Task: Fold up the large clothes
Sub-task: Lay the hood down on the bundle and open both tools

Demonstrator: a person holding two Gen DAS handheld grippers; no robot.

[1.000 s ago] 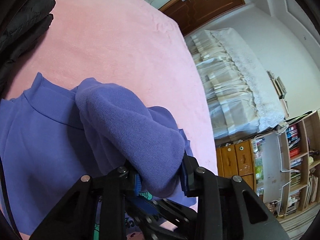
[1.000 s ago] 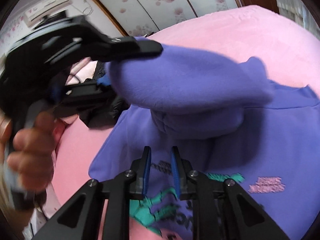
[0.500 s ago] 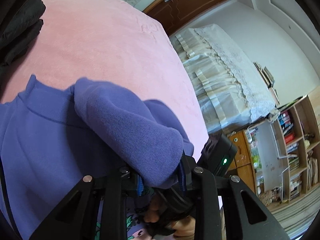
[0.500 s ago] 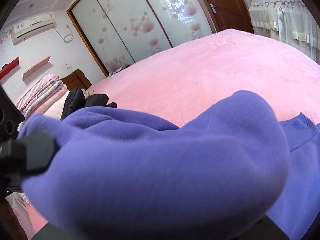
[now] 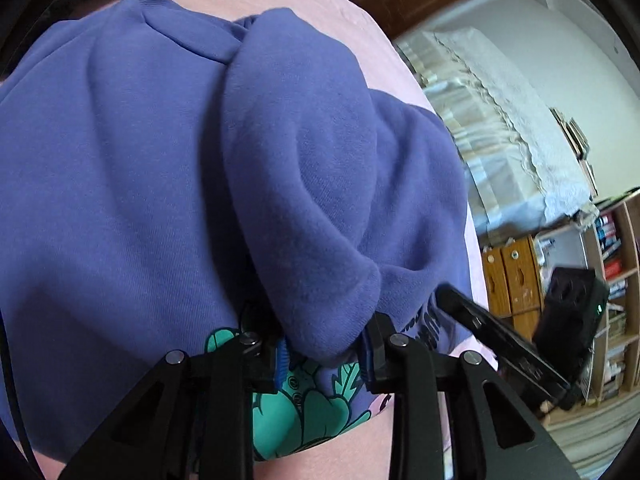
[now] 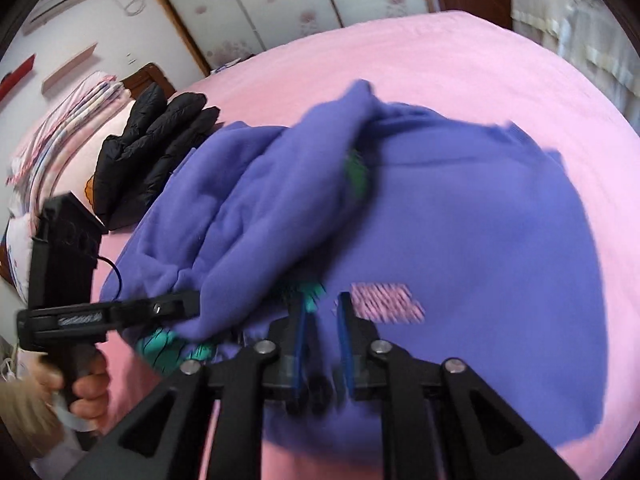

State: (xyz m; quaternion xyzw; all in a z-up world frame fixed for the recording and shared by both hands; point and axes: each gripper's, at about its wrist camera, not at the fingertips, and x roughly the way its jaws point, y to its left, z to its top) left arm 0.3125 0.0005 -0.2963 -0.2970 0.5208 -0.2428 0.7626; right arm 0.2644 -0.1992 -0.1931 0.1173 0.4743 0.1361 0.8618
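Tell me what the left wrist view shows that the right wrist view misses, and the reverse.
Only the left wrist view: a bookshelf and a wooden cabinet.

Only the right wrist view: a black puffer jacket, stacked bedding, and a hand holding the left gripper.

Both: the purple sweatshirt on the pink blanket, its folded sleeve clamped in the left gripper; the right gripper is opening with nothing between its jaws.

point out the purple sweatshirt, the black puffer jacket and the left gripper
purple sweatshirt [image 6: 500, 216], right wrist view, on the flat body panel
black puffer jacket [image 6: 156, 148], right wrist view, on its quilted middle
left gripper [image 5: 322, 354], left wrist view, midway between the fingertips, on the clamped sleeve fold
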